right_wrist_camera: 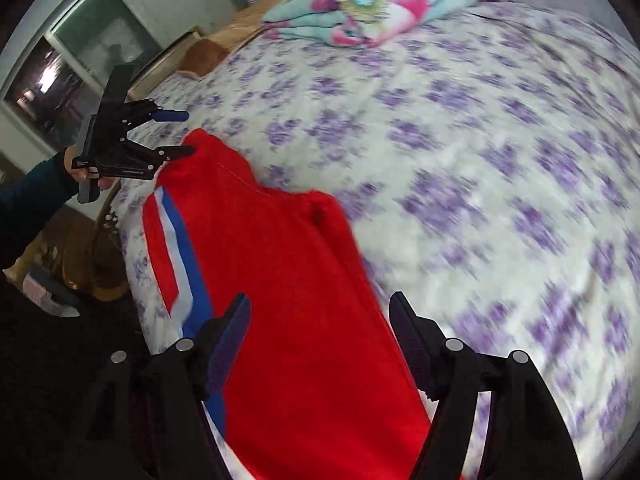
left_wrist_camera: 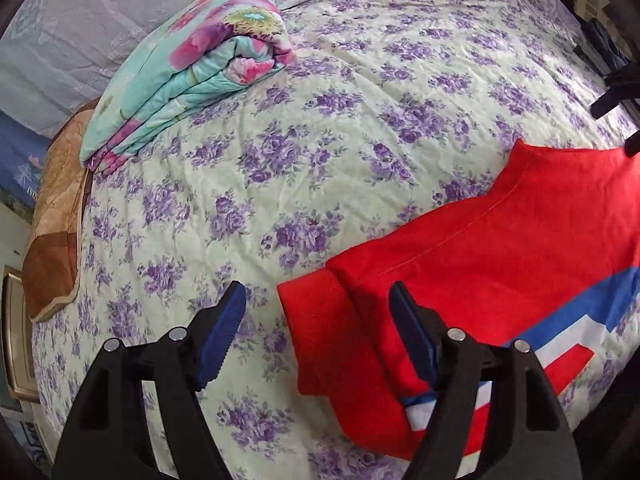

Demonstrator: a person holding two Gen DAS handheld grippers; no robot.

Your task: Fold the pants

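Left wrist view: the left gripper (left_wrist_camera: 316, 316) is being held with jaws spread wide, nothing clamped between the blue pads (left_wrist_camera: 222, 332). The red pants (left_wrist_camera: 480, 264) are lying flat on the bed cover (left_wrist_camera: 360, 92), purple floral print, at the right of frame. One folded red edge is sitting between the two fingers, but it is not being pressed by either pad. Blue and white stripes are being shown along the lower right of the fabric. A folded quilt (left_wrist_camera: 192, 72), turquoise with pink flowers, is resting well apart at the upper left.

Right wrist view: heavily motion-blurred. The right gripper (right_wrist_camera: 320, 328) is being held open above the pants (right_wrist_camera: 288, 272), red fabric passing under the gap, no pad contact being made. The pants are lying along the left side of the bed cover (right_wrist_camera: 480, 160), stripes on their left edge. The left gripper (right_wrist_camera: 188, 134) is visible at the far end of the pants, jaws apart, gripped by a hand (right_wrist_camera: 86, 172) in a dark sleeve. The quilt (right_wrist_camera: 372, 4) is sitting at the top.
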